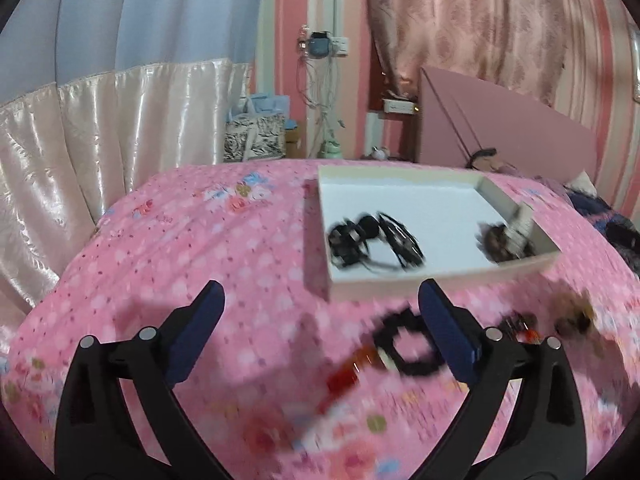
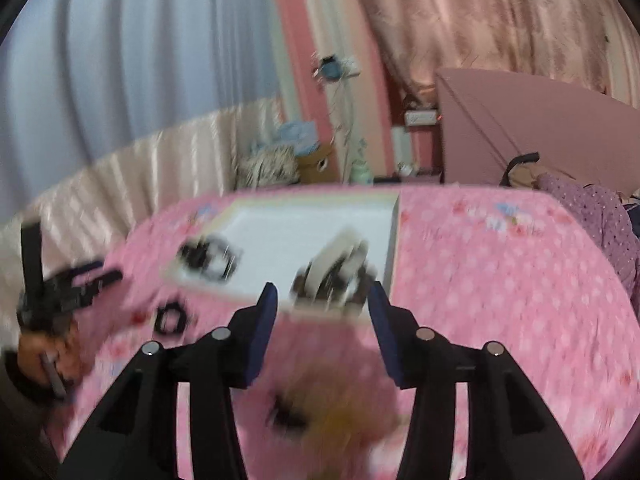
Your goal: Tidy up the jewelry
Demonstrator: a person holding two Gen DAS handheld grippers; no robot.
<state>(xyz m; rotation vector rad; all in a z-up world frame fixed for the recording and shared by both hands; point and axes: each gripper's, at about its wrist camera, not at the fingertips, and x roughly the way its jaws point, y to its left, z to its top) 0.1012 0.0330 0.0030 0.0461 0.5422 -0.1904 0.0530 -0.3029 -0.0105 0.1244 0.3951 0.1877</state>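
A shallow white box (image 1: pixel 400 196) lies on the pink bedspread. It holds a tangle of black jewelry (image 1: pixel 374 242) and a brown and white piece (image 1: pixel 508 236). My left gripper (image 1: pixel 320 310) is open and empty, in front of the box. A black bracelet (image 1: pixel 408 344), a red beaded piece (image 1: pixel 348 376) and brown pieces (image 1: pixel 572 314) lie on the bed near its right finger. My right gripper (image 2: pixel 322 304) is open and empty at the box's (image 2: pixel 304 220) near edge, just short of the white and brown piece (image 2: pixel 336 272). A blurred yellow-brown piece (image 2: pixel 344 412) lies below it.
The other gripper and the hand holding it (image 2: pixel 52 300) show at the left of the right wrist view, near a black bracelet (image 2: pixel 172 318). A pink board (image 1: pixel 500 120), purple cloth (image 2: pixel 592 216) and bags (image 1: pixel 256 136) stand past the bed. Both views are motion-blurred.
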